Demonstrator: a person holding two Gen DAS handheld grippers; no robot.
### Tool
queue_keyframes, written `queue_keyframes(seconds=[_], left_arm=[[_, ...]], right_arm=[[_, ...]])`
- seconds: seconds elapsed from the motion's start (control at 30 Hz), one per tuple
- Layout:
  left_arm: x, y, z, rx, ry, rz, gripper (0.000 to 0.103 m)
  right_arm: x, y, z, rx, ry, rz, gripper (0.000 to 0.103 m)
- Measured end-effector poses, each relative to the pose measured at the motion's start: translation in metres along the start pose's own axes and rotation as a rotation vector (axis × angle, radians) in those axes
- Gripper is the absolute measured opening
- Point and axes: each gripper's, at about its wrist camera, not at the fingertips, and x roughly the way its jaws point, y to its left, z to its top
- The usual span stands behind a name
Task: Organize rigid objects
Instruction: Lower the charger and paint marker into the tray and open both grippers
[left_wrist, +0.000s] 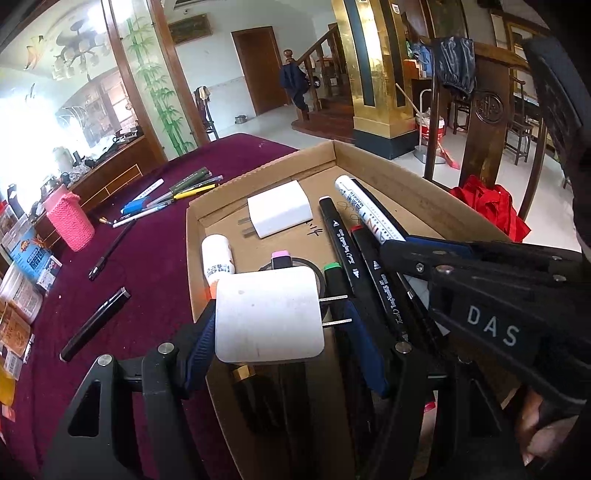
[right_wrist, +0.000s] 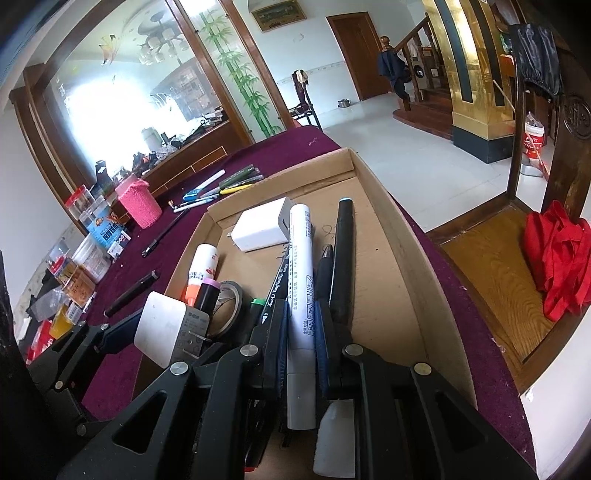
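A shallow cardboard box (left_wrist: 388, 162) (right_wrist: 388, 206) lies on a maroon tablecloth. My left gripper (left_wrist: 279, 314) (right_wrist: 166, 339) is shut on a white charger plug (left_wrist: 266, 317) (right_wrist: 162, 328) over the box's near left corner, its prongs pointing right. My right gripper (right_wrist: 300, 310) (left_wrist: 399, 243) is shut on a white marker (right_wrist: 301, 266) (left_wrist: 364, 206) whose tip points into the box. Inside lie a second white charger (left_wrist: 279, 214) (right_wrist: 262, 229), a white bottle (left_wrist: 218, 262) (right_wrist: 203, 269), a black tape roll (right_wrist: 231, 306), several black markers (left_wrist: 340, 243) and a black pen (right_wrist: 341, 258).
Loose pens (left_wrist: 173, 195) (right_wrist: 221, 184), two black pens (left_wrist: 96, 325) (left_wrist: 110, 251) and a pink knitted cup (left_wrist: 70, 221) (right_wrist: 138, 206) lie on the cloth left of the box. Small packages (right_wrist: 74, 273) crowd the left edge. A wooden chair with red cloth (right_wrist: 557, 258) stands right.
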Motion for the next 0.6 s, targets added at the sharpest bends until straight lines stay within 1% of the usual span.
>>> queue_keyframes(seconds=[0.17, 0.23, 0.3, 0.37, 0.6], left_arm=[[-0.0002, -0.0006, -0.0004, -0.002, -0.001, -0.004, 0.067], [-0.0007, -0.0017, -0.0003, -0.002, -0.002, -0.009, 0.067], [-0.0004, -0.0032, -0.0001, 0.003, -0.003, -0.007, 0.068], [-0.0011, -0.0048, -0.0002, 0.010, -0.006, -0.003, 0.069], [-0.0012, -0.0032, 0.0002, 0.010, -0.008, -0.011, 0.070]], right_arm=[[-0.0003, -0.0007, 0.0002, 0.002, -0.002, 0.007, 0.013], [-0.0012, -0.0008, 0.0003, 0.004, -0.007, 0.007, 0.016], [-0.0040, -0.0008, 0.0006, 0.005, -0.021, 0.011, 0.025], [-0.0056, 0.0004, 0.0008, 0.000, -0.030, 0.014, 0.028], [-0.0060, 0.0018, 0.0015, -0.001, -0.039, 0.019, 0.031]])
